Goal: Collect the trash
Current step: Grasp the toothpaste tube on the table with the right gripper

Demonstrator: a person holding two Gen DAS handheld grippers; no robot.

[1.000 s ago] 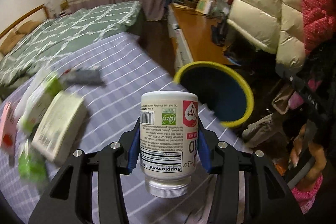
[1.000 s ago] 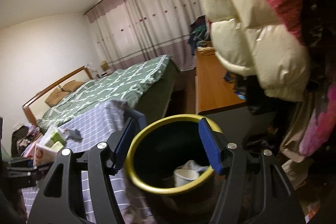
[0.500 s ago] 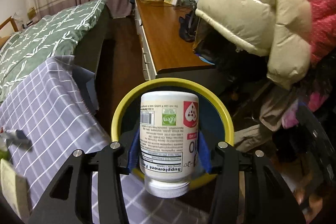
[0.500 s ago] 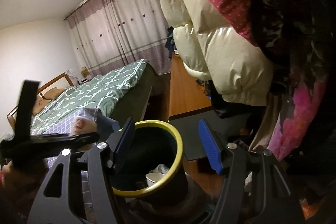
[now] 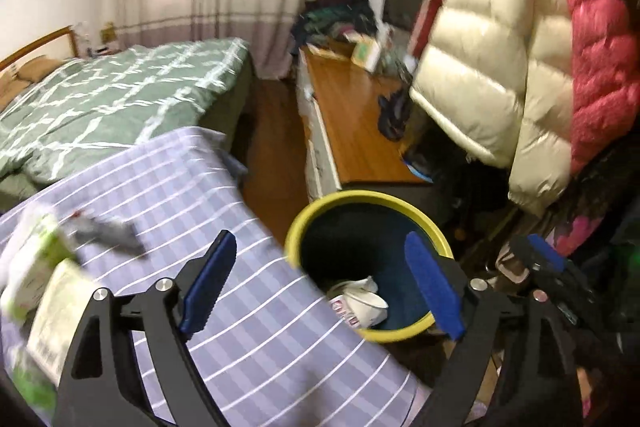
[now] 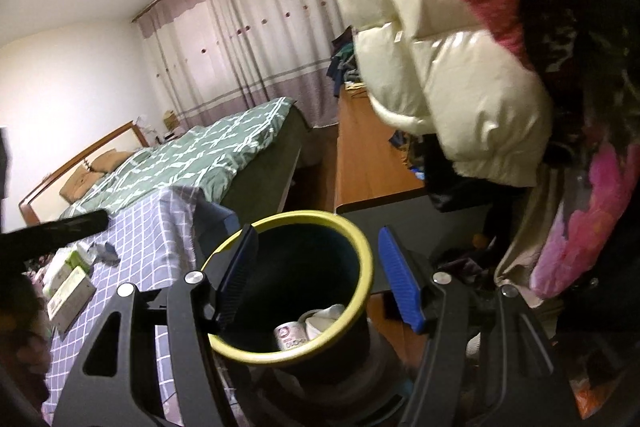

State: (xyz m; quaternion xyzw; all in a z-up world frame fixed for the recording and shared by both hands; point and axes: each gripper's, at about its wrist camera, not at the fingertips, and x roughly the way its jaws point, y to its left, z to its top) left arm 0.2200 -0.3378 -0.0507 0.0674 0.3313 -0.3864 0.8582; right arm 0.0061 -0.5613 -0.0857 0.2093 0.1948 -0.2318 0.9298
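Hovering released and empty beside the yellow-rimmed bin [image 5: 367, 197], the left hand-held gripper [image 5: 320, 287] must, I judge, fetch the cartons [image 5: 48, 291] near the worktop's [image 5: 256, 307] left edge next, the right hand-held gripper [image 6: 316, 283] likewise released.

Your left black two-finger gripper with blue pads [image 5: 320, 287]: jaws spread wide, nothing between them, tilted downward | your right black two-finger gripper with blue pads [image 6: 318, 275]: jaws parted, empty, angled down | the right one shows at the left view's right edge [image 5: 548, 267].
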